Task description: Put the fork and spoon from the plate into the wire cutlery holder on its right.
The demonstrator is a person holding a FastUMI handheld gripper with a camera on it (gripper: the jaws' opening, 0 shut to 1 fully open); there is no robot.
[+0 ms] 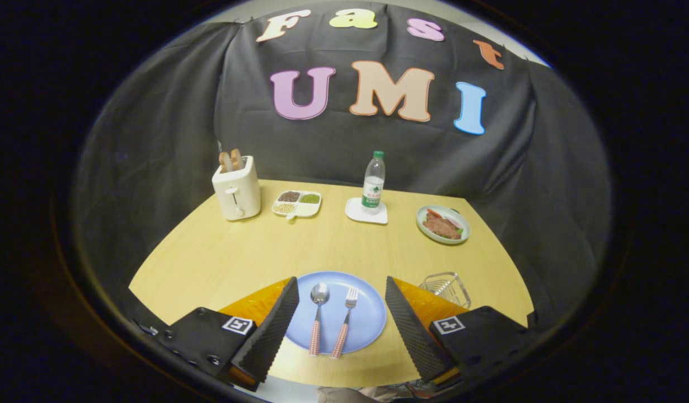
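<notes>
Gripper view: looks forward and down over the worktop [333,246], with the gripper [341,322] low in the frame above the near edge.
Fingers: spread wide, holding nothing; the left finger [274,330] and the right one flank the plate, a stance that frames both utensils before one is chosen.
Plate: the plate [372,313] lies lower centre, between the fingers, close to the near worktop edge, so both utensils are an easy reach.
Spoon: the spoon [317,319] lies on the left half of the plate, bowl pointing away, checked handle overhanging the near rim. That overhang gives the fingers a part to pinch without scraping the plate.
Fork: the fork [345,322] lies just right of the spoon, roughly parallel and apart from it, tines away, handle also past the near rim.
Holder: the wire holder [448,286] stands at lower right, just beyond the right finger and near the plate's right side, partly hidden by that finger. Its place beside the plate keeps the carry short.
Back row: toaster [237,193] at upper left, divided dish [297,203] next to it, bottle [373,182] on a coaster in the middle, food plate [443,224] at right; all are well apart from the work area.
Stage: judged as the start, since both utensils are on the plate.
Next: likely lowering and narrowing on one handle, the fork being nearer the holder.
</notes>
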